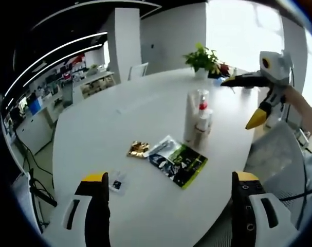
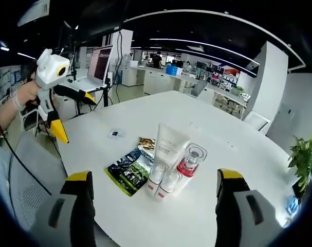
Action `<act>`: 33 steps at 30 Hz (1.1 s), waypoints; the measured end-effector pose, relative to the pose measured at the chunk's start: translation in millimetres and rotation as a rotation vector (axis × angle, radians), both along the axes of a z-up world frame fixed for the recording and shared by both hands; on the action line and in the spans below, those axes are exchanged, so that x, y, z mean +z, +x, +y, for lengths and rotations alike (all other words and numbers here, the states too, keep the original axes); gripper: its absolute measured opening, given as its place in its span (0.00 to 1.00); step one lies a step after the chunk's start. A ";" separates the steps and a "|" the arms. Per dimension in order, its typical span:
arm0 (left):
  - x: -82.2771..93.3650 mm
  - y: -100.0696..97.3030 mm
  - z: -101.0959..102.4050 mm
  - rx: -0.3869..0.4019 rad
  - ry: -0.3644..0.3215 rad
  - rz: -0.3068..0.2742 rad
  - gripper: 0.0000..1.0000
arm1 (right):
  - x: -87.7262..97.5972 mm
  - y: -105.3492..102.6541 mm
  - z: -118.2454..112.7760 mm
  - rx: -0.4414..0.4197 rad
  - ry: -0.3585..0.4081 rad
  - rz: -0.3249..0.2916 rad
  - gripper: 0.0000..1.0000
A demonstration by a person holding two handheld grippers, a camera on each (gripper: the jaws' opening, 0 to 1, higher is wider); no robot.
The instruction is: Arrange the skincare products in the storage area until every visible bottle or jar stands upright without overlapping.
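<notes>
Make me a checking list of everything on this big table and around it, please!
Surface: round white table, mostly bare.
Job's things: white squeeze tube, clear red-capped bottle and two small white bottles, clustered upright, touching.
Clutter: dark green printed pouch, crinkled gold wrapper, small clear packet.
Grippers: left gripper and right gripper open, holding nothing, short of the products.
Cables: black cables on floor beside table.
Surroundings: potted green plant, white chair, open office.

You worked in an open-plan office: a large white oval meeting table (image 2: pixel 145 118), rows of white desks (image 2: pixel 161 77), long ceiling strip lights (image 1: pixel 58 51).
</notes>
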State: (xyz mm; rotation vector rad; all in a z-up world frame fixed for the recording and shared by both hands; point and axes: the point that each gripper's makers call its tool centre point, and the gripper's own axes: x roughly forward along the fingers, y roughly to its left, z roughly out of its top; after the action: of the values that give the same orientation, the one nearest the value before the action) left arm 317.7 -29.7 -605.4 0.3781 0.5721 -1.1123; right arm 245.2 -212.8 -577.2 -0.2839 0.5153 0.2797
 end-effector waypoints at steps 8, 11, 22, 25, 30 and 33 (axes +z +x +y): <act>-11.2 6.3 -0.2 -0.006 0.024 0.009 0.97 | -2.5 -0.7 -0.3 0.002 0.002 0.010 0.98; -14.0 9.6 -0.7 -0.010 0.027 0.012 0.97 | -5.3 -2.4 2.1 0.014 0.015 0.024 0.94; -23.6 32.2 -2.0 -0.022 0.049 0.003 0.97 | -8.2 -4.3 3.3 0.042 0.038 0.047 0.77; -30.1 41.2 -1.7 -0.027 0.067 -0.006 0.97 | -8.9 -5.4 7.2 0.068 0.041 0.050 0.71; -38.5 51.5 0.5 -0.026 0.083 0.002 0.97 | -15.9 -8.9 6.0 0.073 0.034 0.074 0.65; -44.2 56.3 1.7 -0.034 0.093 0.004 0.94 | -16.5 -9.9 5.3 0.075 0.037 0.070 0.62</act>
State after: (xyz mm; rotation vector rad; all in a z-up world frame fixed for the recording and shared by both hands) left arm 374.0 -28.1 -649.7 0.4680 0.6248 -1.1220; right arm 235.3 -207.5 -593.7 -0.2581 0.5689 0.3727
